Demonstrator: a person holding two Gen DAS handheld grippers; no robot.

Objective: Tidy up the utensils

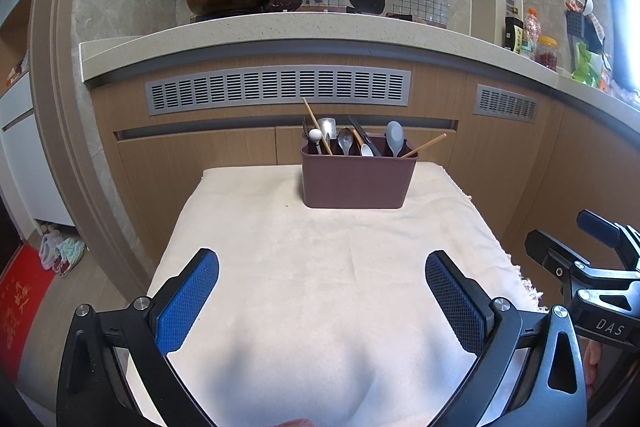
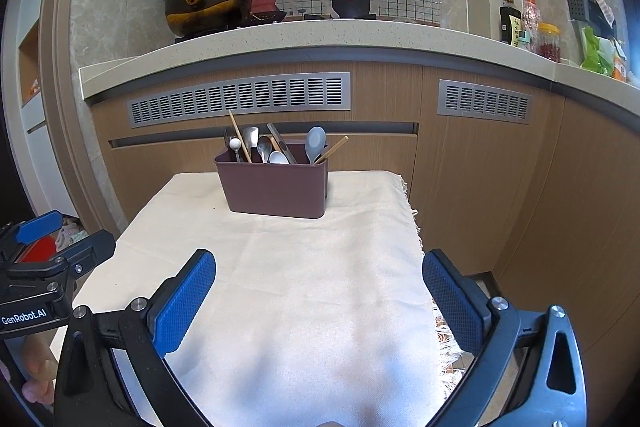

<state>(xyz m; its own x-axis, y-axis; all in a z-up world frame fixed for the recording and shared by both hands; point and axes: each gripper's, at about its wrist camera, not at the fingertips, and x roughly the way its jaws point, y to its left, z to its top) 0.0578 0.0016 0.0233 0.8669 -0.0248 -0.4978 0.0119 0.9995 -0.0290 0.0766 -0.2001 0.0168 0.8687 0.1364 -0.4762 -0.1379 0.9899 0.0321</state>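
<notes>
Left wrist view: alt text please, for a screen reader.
A brown caddy holding spoons and chopsticks stands at the far end of a cloth-covered table before a kitchen counter. The open left gripper frames the foreground, holding nothing; the right gripper shows at the right edge.

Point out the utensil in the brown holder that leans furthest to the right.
The wooden chopstick at the utensil holder's right end; it slants over the rim, others stand more upright.

Empty right tongs gape before utensil holder on cloth.
</notes>
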